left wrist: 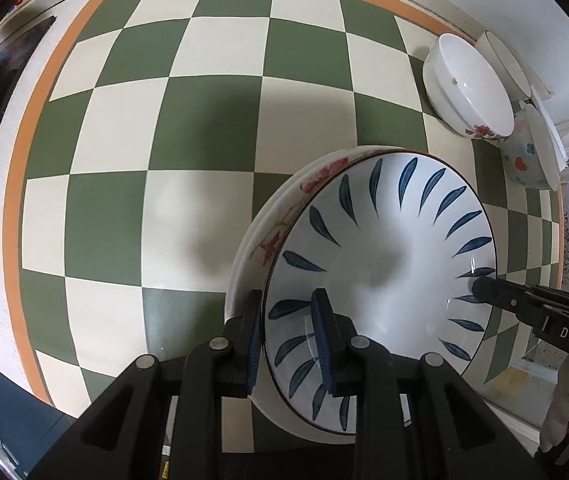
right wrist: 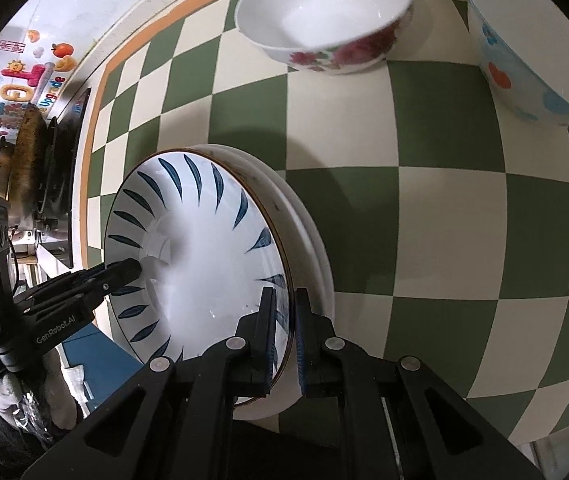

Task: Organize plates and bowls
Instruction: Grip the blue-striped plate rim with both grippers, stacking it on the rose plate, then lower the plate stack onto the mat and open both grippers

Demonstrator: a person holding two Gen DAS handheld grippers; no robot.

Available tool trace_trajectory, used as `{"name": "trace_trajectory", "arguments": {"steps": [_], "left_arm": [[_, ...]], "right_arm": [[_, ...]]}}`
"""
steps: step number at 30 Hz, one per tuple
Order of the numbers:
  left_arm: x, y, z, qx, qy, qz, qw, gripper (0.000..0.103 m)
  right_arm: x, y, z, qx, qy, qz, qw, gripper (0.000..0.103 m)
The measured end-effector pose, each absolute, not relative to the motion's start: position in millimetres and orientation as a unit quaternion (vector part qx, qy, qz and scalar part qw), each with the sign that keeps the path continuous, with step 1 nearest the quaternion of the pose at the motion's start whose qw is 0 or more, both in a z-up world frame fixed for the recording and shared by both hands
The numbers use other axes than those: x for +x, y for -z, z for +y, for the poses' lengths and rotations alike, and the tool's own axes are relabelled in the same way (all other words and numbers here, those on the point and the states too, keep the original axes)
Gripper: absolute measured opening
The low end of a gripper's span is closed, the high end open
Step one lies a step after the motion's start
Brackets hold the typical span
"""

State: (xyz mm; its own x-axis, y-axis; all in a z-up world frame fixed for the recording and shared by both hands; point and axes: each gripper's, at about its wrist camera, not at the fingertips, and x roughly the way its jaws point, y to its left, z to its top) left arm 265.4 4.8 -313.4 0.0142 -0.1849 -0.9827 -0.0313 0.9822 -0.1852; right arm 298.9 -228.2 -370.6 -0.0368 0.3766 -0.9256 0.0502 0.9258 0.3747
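Observation:
A white plate with blue leaf marks [left wrist: 384,280] lies on top of a red-flowered plate [left wrist: 284,216] on the green-and-cream checked table [left wrist: 124,200]. My left gripper [left wrist: 288,340] is shut on the near rim of the blue-leaf plate. My right gripper [right wrist: 284,328] is shut on the opposite rim of the same plate [right wrist: 204,256]; it also shows in the left wrist view [left wrist: 524,304]. The left gripper shows in the right wrist view [right wrist: 84,284]. The flowered plate's rim [right wrist: 308,248] sticks out beneath.
A white bowl with red flowers [left wrist: 468,88] [right wrist: 324,12], a bowl with coloured hearts and flowers [left wrist: 528,152] [right wrist: 532,40] and another white bowl [left wrist: 504,60] stand at the table's far side. A stove with pans [right wrist: 32,168] is beyond the table edge.

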Motion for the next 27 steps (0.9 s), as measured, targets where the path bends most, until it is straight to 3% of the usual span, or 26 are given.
{"name": "trace_trajectory", "arguments": {"steps": [10,27], "left_arm": [[262,314,6,-0.087,0.033,0.698,0.710,0.023],[250,313,11,-0.112,0.019,0.708,0.697,0.023]], "right_arm": [[300,375,-230,0.154,-0.133,0.710,0.675,0.010],[295,363,-218,0.131,-0.118,0.715,0.677,0.024]]}}
